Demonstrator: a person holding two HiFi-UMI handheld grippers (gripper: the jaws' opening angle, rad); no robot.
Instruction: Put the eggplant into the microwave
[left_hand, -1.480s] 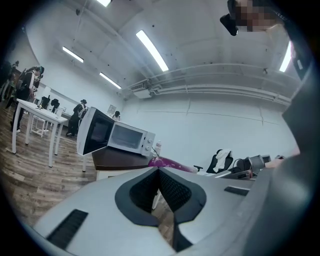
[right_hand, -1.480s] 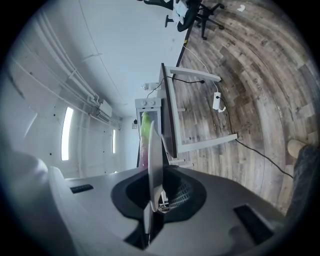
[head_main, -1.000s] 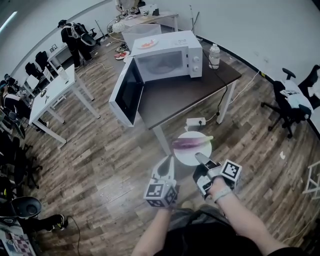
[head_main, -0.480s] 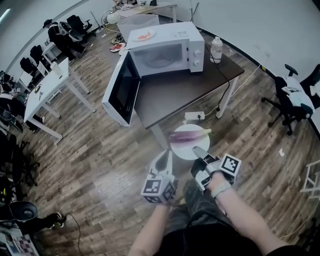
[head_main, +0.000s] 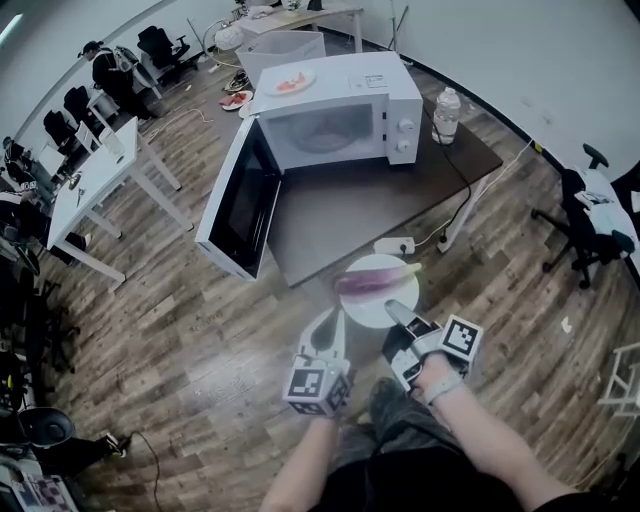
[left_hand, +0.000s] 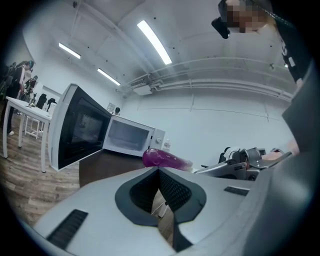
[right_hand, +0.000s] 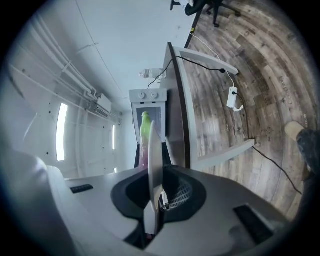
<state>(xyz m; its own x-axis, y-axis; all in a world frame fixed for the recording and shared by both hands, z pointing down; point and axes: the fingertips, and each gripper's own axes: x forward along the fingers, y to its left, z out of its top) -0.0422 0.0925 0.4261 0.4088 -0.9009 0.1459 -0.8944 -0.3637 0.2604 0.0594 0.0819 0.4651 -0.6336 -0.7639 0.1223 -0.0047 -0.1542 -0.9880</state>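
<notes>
**Two grippers, one carrying an eggplant on a plate toward an open microwave**

Seen from above, a person stands on a wood-plank floor, arms stretched forward, a gripper in each hand. The right gripper (head_main: 395, 310) is clamped on the near rim of a round white plate (head_main: 372, 314); in the right gripper view the plate shows edge-on, pinched between the jaws. Across the plate lies the eggplant (head_main: 365, 284), long and slim, glossy purple with a pale pink sheen along its body and a yellow-green stem end pointing to the person's right. It is in the air, near the front edge of a dark brown table (head_main: 350, 215).

The left gripper (head_main: 332, 322) is just beside the plate and apart from it. Its jaws meet at the tips and hold nothing.

On the table stands a white microwave (head_main: 345, 105). Its dark-windowed door (head_main: 237, 205) is swung wide open to the left, showing a pale cavity. A small plate with reddish food (head_main: 288, 82) sits on top of the microwave, and a clear water bottle (head_main: 446, 115) stands on the table to its right.
</notes>
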